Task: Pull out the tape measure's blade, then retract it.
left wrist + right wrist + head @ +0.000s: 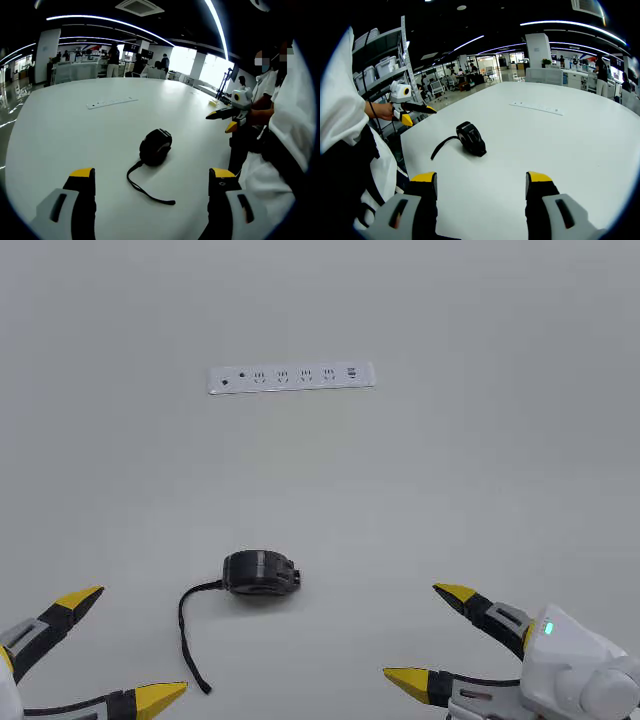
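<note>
1. Left gripper (115,650): hovers low over the near left edge of the white table (500,490), jaws spread wide, nothing between them.
2. Wrist strap (188,630): trails from the case's left end toward the near edge in a loose curve. Looks soft and limp, so a poor hold, likely to drag the case rather than steady it.
3. Tape measure (260,573): rests on the table between the two grippers and a little beyond them, touching neither, with no blade drawn out. Hard to tell whether flat or on edge. Looks like a compact, hard, dark case, probably dense for its bulk, smooth and apt to skid on the bare top. Best pinched across its two broad sides with one gripper. Blade hook probably at the right end, away from the strap, but too small to make out. Likely thin, springy steel, calling for a firm nip at the tip and a guided return.
4. Right gripper (430,633): hovers at the near right, jaws likewise parted and empty.
</note>
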